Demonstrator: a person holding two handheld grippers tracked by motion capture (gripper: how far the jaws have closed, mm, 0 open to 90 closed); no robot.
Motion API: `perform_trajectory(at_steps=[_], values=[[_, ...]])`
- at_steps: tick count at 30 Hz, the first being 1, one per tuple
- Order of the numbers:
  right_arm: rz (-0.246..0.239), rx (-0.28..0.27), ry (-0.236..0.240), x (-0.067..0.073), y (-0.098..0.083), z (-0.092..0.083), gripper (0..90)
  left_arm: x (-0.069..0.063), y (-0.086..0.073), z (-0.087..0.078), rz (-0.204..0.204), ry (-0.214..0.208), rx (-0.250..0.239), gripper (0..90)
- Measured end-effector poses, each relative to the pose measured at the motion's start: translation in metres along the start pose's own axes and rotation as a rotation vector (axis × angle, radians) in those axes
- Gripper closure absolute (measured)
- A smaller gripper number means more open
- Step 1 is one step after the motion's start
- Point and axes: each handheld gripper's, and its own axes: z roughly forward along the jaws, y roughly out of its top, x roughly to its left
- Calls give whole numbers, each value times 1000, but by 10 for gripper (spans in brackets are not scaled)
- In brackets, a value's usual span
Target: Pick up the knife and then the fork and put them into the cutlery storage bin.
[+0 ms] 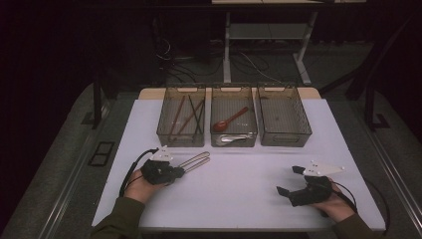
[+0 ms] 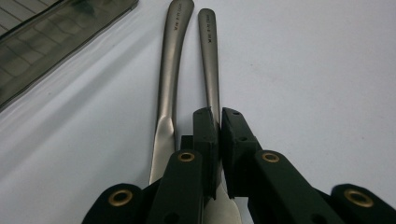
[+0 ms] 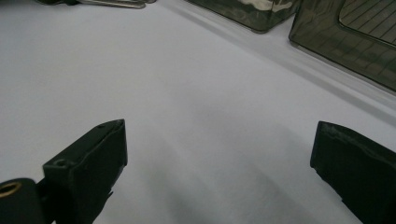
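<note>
In the left gripper view, two metal utensil handles run up the centre of the frame. The left handle [image 2: 170, 70] and the right handle [image 2: 210, 60] each carry a short line of stamped marks near the upper end, at the top centre. The characters are too small and blurred to read.

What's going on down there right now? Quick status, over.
Left gripper shut on right-hand metal utensil. Second metal utensil lies alongside, free. Right gripper open, on bare table. Path to bins unobstructed.
</note>
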Motion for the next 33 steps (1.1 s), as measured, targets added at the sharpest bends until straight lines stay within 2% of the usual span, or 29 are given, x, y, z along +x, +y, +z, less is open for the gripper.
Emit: perform_trajectory(at_steps=[6,10,18,21,27,33], values=[[8,19,16,-3,1,0,38,-2,4,-3,-2,-12,-27,844],[21,37,25,-5,5,-2,38,-5,7,-5,13,-24,-46,845],[3,61,37,-7,12,-7,38,-13,18,-6,45,-71,-69,845],[-5,84,46,-7,16,-7,38,-18,24,-4,73,-97,-79,845],[-49,91,60,-5,24,-5,39,-32,41,4,139,-169,-84,845],[-72,120,121,-3,34,1,38,-47,59,16,200,-241,-76,845]])
